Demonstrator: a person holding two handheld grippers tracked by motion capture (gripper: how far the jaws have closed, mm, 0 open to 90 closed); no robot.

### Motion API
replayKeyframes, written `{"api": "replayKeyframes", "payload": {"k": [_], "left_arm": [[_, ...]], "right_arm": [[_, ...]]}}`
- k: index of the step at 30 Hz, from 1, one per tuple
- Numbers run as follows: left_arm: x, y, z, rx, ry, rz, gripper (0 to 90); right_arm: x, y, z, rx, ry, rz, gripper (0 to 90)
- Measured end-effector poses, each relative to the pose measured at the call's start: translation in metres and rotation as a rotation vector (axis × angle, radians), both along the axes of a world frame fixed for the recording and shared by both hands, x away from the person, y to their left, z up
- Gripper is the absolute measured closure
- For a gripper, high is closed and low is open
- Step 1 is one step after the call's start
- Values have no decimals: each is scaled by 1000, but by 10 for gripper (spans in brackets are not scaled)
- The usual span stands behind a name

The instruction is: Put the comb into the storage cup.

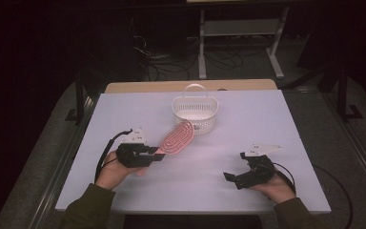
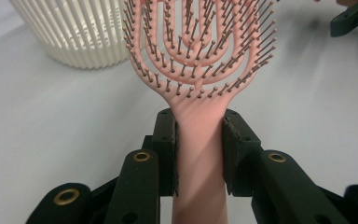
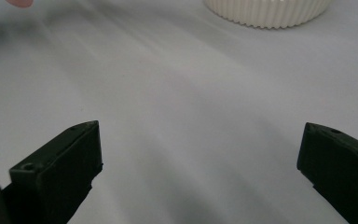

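Observation:
A pink vented hairbrush (image 1: 176, 138) (image 2: 200, 51) is held by its handle in my left gripper (image 1: 155, 153) (image 2: 199, 149), whose jaws are shut on the handle just below the bristled head. The brush head points toward the white slatted basket (image 1: 195, 113) (image 2: 74, 35) and lies just left of its front wall. My right gripper (image 1: 232, 178) (image 3: 200, 168) rests low at the right front of the table, jaws wide open with nothing between them. The basket's base (image 3: 268, 11) lies far ahead of it.
The white table (image 1: 267, 124) has its front edge near both forearms. A wooden board edge (image 1: 147, 87) runs behind it. Beyond stand a white metal frame (image 1: 240, 33) and cables on the dark floor.

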State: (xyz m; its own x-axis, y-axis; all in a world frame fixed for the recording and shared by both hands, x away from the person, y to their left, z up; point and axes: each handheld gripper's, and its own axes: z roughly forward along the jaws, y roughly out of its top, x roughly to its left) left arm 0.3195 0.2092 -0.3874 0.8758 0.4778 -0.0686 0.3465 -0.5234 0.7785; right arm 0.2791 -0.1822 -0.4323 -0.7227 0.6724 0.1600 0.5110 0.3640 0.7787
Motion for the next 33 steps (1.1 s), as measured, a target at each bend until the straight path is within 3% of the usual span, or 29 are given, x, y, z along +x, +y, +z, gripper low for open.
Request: {"api": "replayKeyframes", "payload": {"k": [6,19,25,33], "left_arm": [[-1,-5,0,-48,-8,-8,702],[-2,-22,-9,-104,-19,-14,702],[-3,-30,-13,-124,-30,-5,702],[-5,-41,-20,-117,-38,-1,702]], "right_arm": [[0,0,0,1,1,-1,0],[0,0,0,2,1,-1,0],[0,0,0,2,0,-2,0],[0,0,0,6,1,1,0]]}}
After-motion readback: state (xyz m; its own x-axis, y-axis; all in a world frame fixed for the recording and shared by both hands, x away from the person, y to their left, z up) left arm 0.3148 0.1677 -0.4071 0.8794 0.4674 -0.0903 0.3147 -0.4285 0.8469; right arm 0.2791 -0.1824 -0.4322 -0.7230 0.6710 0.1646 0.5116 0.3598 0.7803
